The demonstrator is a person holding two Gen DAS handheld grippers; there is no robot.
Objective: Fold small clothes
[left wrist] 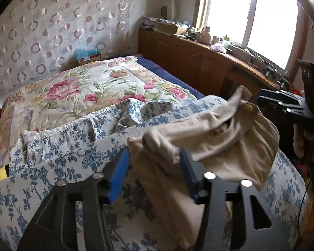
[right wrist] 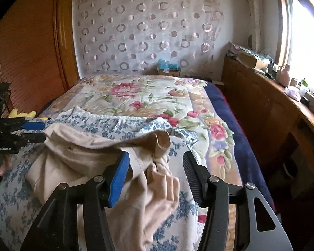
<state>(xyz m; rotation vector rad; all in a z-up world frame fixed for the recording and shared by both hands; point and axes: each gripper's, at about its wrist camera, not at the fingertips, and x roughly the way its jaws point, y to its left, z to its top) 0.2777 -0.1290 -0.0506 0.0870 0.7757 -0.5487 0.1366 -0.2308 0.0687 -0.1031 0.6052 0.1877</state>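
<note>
Beige garment (left wrist: 209,138) blurs between both open tongs.

garment (left wrist: 209,138) on sheet (left wrist: 73,156) | quilt (left wrist: 83,92) behind | cabinet (left wrist: 188,62) right of bed

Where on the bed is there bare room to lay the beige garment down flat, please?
The floral quilt is bare between the blue-print sheet and the dotted curtain. Near the grippers it is crowded: the beige garment and rumpled sheet cover the bed there.
</note>
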